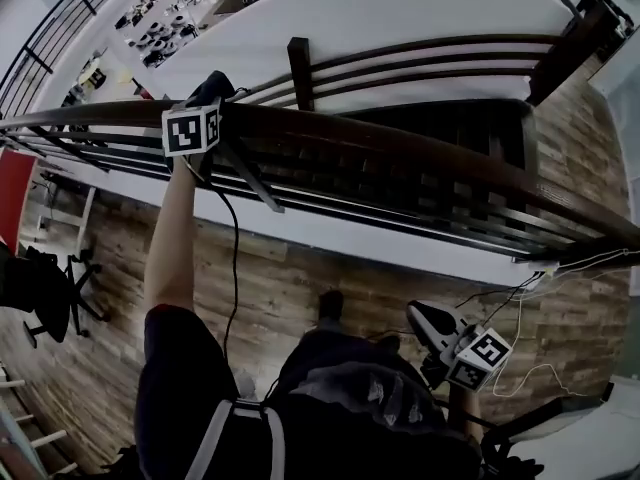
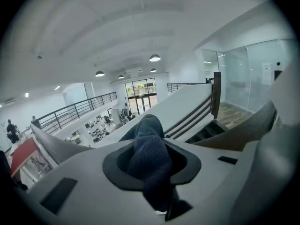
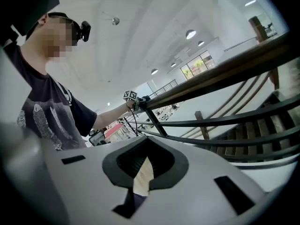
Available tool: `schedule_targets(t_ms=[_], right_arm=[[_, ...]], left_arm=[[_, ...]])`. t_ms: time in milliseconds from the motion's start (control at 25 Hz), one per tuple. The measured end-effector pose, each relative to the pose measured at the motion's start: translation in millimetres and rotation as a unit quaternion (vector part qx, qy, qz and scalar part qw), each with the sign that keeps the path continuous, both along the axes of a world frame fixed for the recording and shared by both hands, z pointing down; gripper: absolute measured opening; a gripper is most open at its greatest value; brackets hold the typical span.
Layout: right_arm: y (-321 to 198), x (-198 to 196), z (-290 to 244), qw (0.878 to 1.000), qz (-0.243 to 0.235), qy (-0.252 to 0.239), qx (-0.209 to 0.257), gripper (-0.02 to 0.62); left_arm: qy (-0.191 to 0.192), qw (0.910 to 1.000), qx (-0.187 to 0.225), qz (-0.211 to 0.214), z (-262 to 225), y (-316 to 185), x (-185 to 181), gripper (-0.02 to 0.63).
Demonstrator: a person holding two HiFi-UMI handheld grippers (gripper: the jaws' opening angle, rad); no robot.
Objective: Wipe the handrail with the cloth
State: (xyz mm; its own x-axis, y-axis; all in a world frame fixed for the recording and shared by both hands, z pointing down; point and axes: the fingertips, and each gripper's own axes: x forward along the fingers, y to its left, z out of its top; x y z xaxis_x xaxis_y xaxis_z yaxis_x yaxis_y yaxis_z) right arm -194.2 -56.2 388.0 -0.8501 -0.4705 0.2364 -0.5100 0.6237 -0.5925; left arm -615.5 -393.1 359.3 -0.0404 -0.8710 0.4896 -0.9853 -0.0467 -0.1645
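The handrail [image 1: 420,153] is a dark brown wooden bar that crosses the head view from the left edge to the right edge. A dark blue cloth [image 1: 214,87] rests on top of it near its left end. My left gripper [image 1: 207,102] is shut on that cloth, with its marker cube just below the rail. In the left gripper view the cloth [image 2: 149,156] fills the space between the jaws, and the rail [image 2: 248,128] shows at the right. My right gripper [image 1: 430,322] hangs low beside the person's leg, away from the rail, shut with nothing in it [image 3: 139,178].
Thin metal bars [image 1: 400,213] run under the rail. Beyond it are dark stairs [image 1: 450,128] and a wooden post [image 1: 300,68]. An office chair [image 1: 45,288] stands on the wood floor at the left. Cables [image 1: 520,313] trail at the right.
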Motion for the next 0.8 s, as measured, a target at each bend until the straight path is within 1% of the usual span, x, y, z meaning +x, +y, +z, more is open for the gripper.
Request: schedule_targets(t_ms=[40, 120, 200, 320, 400, 440, 480, 680, 800], right_arm=[[-4, 0, 4, 1.0, 0.003, -0.003, -0.007, 0.004], [-3, -20, 22, 1.0, -0.001, -0.003, -0.009, 0.003], [1, -35, 34, 1.0, -0.011, 0.002, -0.007, 0.003], [15, -38, 24, 1.0, -0.022, -0.006, 0.014, 0.003], [25, -28, 17, 0.999, -0.027, -0.007, 0.026, 0.003], [27, -13, 18, 0.999, -0.028, -0.006, 0.032, 0.003], [26, 8, 20, 0.999, -0.028, -0.005, 0.036, 0.004], [37, 137, 37, 0.999, -0.015, -0.001, 0.035, 0.003], [56, 200, 40, 0.999, -0.007, -0.01, 0.033, 0.003]], left_arm=[[0.001, 1.0, -0.005, 0.009, 3, -2, 3, 0.094], [0.012, 0.9994, -0.017, 0.028, 20, 3, -5, 0.094], [0.042, 0.9983, -0.021, 0.035, 31, 17, -6, 0.094], [0.087, 0.9954, -0.01, 0.041, 22, 43, 9, 0.094], [0.11, 0.9927, -0.009, 0.048, 13, 56, 33, 0.094], [0.116, 0.9918, -0.011, 0.053, 13, 57, 54, 0.094], [0.118, 0.9911, -0.016, 0.059, 14, 54, 84, 0.094], [0.11, 0.986, -0.036, 0.12, 25, 46, 274, 0.094], [0.108, 0.9808, -0.051, 0.154, 30, 47, 380, 0.094]])
